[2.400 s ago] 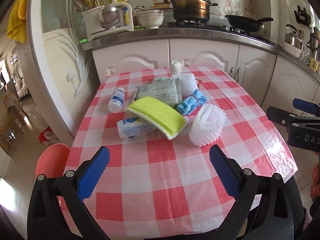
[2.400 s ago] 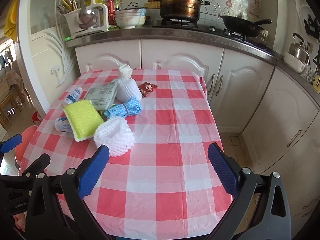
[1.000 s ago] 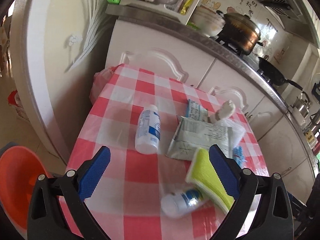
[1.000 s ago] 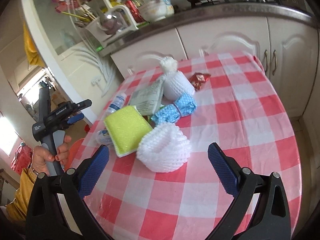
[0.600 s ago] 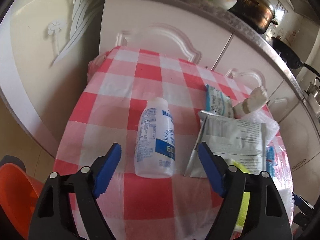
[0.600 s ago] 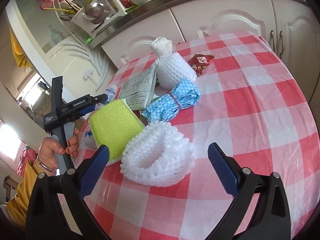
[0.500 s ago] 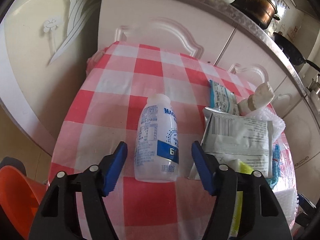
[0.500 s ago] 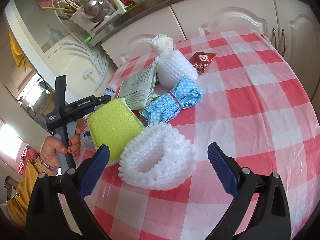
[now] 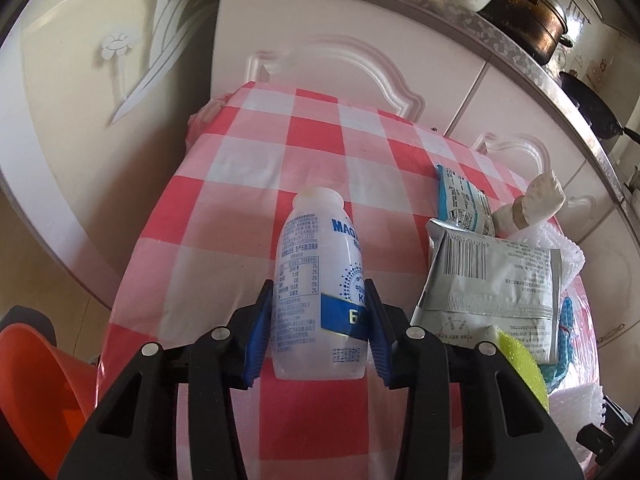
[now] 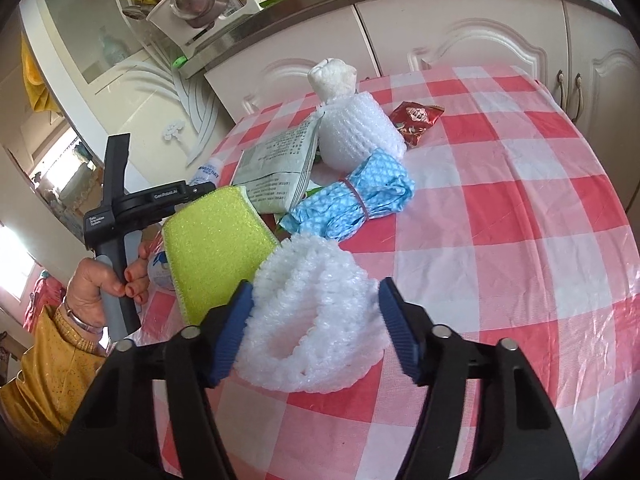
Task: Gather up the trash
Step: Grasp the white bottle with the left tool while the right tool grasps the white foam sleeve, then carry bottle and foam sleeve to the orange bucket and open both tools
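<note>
A white plastic bottle (image 9: 316, 248) with a blue label lies on the red-and-white checked tablecloth (image 9: 256, 160), cap pointing away. My left gripper (image 9: 318, 292) is closing on its lower half, and both blue pads (image 9: 260, 328) touch its sides. In the right wrist view a white foam net (image 10: 316, 320) lies between the jaws of my right gripper (image 10: 314, 292). Those jaws are closing; the pads (image 10: 394, 328) just reach the net's sides and do not squeeze it.
Beside the net lie a yellow-green sponge (image 10: 216, 248), a silver packet (image 10: 280, 160), a blue cloth bundle (image 10: 360, 196), a second foam net (image 10: 352, 136) and a red wrapper (image 10: 416, 118). A hand (image 10: 104, 284) holds the left gripper's handle. An orange stool (image 9: 36, 368) stands left; white cabinets (image 9: 320, 68) lie behind.
Both grippers came forward and down to the table. The left jaws narrowed from wide open onto the bottle. The right jaws narrowed around the foam net.
</note>
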The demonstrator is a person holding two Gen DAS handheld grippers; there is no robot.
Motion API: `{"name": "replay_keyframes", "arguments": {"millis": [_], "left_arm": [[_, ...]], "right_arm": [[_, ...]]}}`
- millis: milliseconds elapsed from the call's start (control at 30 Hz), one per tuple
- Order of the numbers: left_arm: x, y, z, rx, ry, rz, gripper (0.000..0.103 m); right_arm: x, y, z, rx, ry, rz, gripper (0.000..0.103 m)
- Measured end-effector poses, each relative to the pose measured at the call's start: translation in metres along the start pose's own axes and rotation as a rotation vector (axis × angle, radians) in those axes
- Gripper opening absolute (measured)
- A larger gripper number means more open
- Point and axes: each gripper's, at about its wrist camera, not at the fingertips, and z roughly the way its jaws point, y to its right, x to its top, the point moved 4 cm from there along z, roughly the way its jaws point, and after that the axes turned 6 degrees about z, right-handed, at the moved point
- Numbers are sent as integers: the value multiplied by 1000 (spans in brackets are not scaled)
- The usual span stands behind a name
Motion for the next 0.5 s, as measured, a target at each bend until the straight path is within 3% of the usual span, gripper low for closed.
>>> {"name": "replay_keyframes", "arguments": {"millis": [133, 200, 500], "left_arm": [[-8, -7, -21, 1, 39, -26, 44], [-14, -11, -35, 7, 66, -42, 44], [-51, -50, -103, 86, 140, -117, 44]], "right_arm": [[0, 3, -2, -3, 0, -4, 47], [0, 5, -4, 1, 0, 5, 34], [15, -1, -35, -3, 81, -3, 28]]}}
